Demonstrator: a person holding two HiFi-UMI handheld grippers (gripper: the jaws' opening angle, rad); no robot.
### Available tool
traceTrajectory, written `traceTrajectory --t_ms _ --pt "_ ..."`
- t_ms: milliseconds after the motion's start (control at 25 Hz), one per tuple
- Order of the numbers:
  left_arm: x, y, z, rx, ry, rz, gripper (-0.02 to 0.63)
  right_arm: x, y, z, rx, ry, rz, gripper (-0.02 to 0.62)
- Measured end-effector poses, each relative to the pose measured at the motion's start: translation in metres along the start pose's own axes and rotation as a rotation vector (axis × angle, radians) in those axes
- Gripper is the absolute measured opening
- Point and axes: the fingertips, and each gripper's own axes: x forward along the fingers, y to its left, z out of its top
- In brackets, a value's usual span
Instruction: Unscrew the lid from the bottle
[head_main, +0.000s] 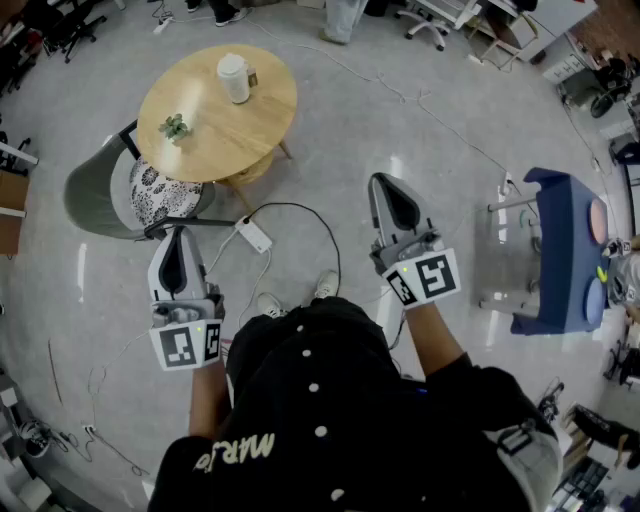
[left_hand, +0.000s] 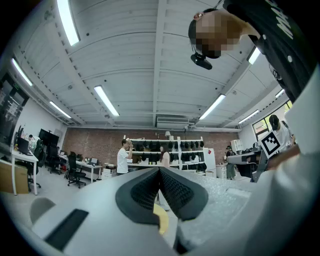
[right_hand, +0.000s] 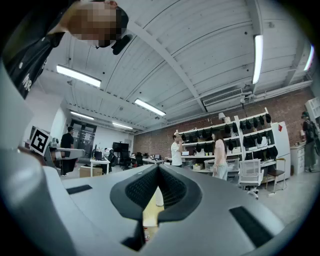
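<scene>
Both pairs of jaws are pressed fully together with nothing between them. The left gripper (head_main: 181, 240) and right gripper (head_main: 388, 190) are held out in front of the standing person, pointing forward toward the round wooden table (head_main: 250, 120), probably because the approach has not begun. The white bottle (head_main: 234, 78) stands upright on that table, well apart from both grippers; its lid seems to be on, though it is too small to be sure

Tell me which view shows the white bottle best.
The head view: the whole bottle stands upright on the round table. The right gripper view shows only a white sliver past the shut tongs of the right gripper, likely the bottle; the left gripper view shows none of it.
</scene>
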Motion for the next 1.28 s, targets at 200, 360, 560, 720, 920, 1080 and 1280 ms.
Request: traceTrajectory --t_ms 200,360,560,720,920,1080,1280 --pt "0.004 0.004 -0.006 -0.006 0.02 0.03 0.002 0.003 0.001 -0.001 -0.002 0.001 0.008 -0.002" --pt "0.003 0.004 -0.009 -0.015 0.032 0.035 0.002 0.001 -0.001 -0.001 0.051 -0.021 0.013 0.001" --pt "0.005 0.005 -0.011 0.0 0.036 0.022 0.002 0.007 0.004 -0.004 0.034 -0.009 0.02 0.002" --pt "0.007 0.001 -0.013 0.046 0.048 0.017 0.003 0.009 0.004 -0.006 0.03 -0.002 0.025 0.003" --pt "0.009 -0.008 -0.02 0.047 0.073 -0.008 0.063 0.008 0.004 0.0 0.053 -0.015 0.06 0.154" --pt "0.011 -0.008 -0.03 0.03 0.111 0.014 0.236 0.01 -0.001 0.009 0.069 -0.057 0.059 0.337" --pt "0.018 -0.017 -0.048 0.008 0.185 0.033 0.377 0.008 -0.009 0.013 0.064 -0.069 0.103 0.45"
